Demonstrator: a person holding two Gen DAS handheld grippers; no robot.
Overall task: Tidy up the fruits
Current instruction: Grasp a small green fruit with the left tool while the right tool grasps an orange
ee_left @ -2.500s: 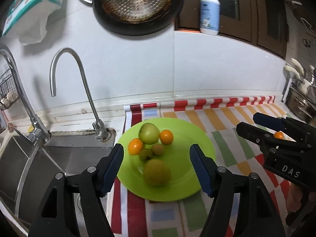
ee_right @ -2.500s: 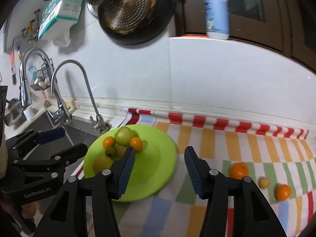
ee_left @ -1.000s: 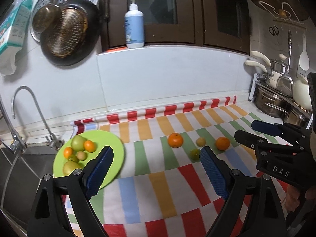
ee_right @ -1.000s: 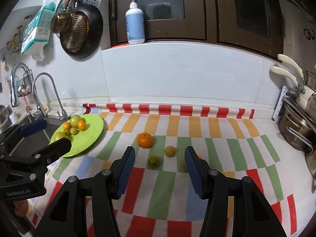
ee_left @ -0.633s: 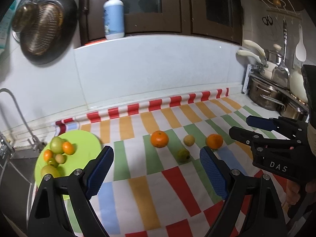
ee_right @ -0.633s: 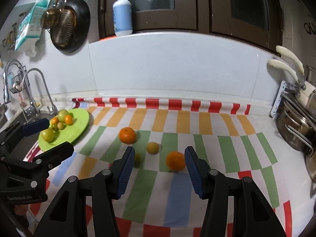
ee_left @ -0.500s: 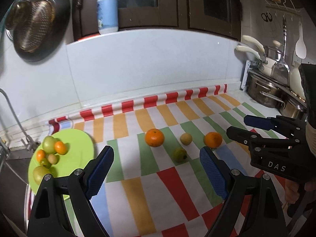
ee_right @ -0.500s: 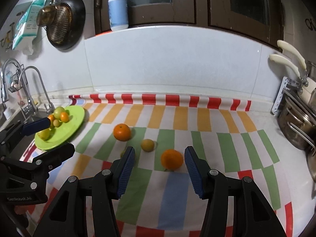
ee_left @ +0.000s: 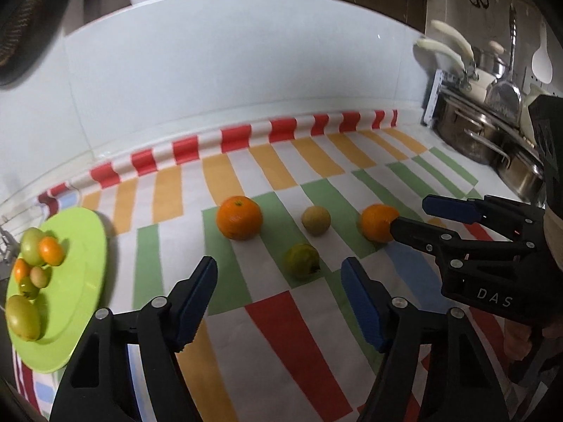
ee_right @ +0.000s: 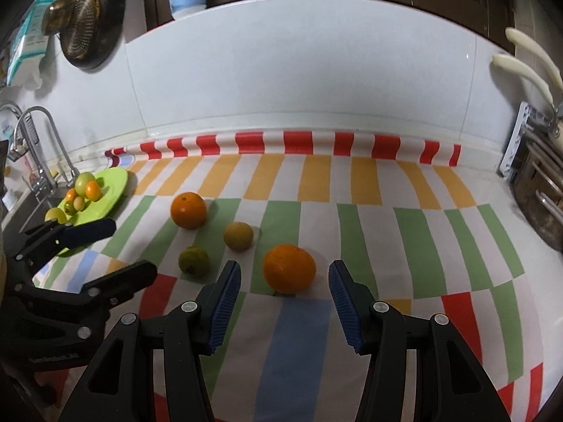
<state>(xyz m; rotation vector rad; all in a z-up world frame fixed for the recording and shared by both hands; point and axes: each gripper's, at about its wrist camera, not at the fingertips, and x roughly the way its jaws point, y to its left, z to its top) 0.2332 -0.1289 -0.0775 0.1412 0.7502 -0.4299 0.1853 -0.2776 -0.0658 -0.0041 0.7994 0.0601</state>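
Several loose fruits lie on the striped cloth. A green fruit [ee_left: 301, 261] sits just beyond my left gripper [ee_left: 279, 277], whose jaws are closing with nothing between them. An orange [ee_left: 239, 217] and a small yellow fruit [ee_left: 316, 220] lie farther back. Another orange [ee_right: 289, 268] rests just ahead of my right gripper [ee_right: 284, 283], which stands open and empty. In the left wrist view the right gripper [ee_left: 418, 216] reaches that orange [ee_left: 375, 221] from the right. The green plate [ee_left: 82, 253] at the left holds several fruits.
A white tiled wall rises behind the cloth. Steel pots [ee_left: 492, 140] stand at the right edge. A sink with a tap [ee_right: 38, 147] lies left of the plate. A pan [ee_right: 88, 31] hangs on the wall above.
Both grippers have come down and forward toward the loose fruits, which now look larger. The left gripper's fingers stand closer together than before.
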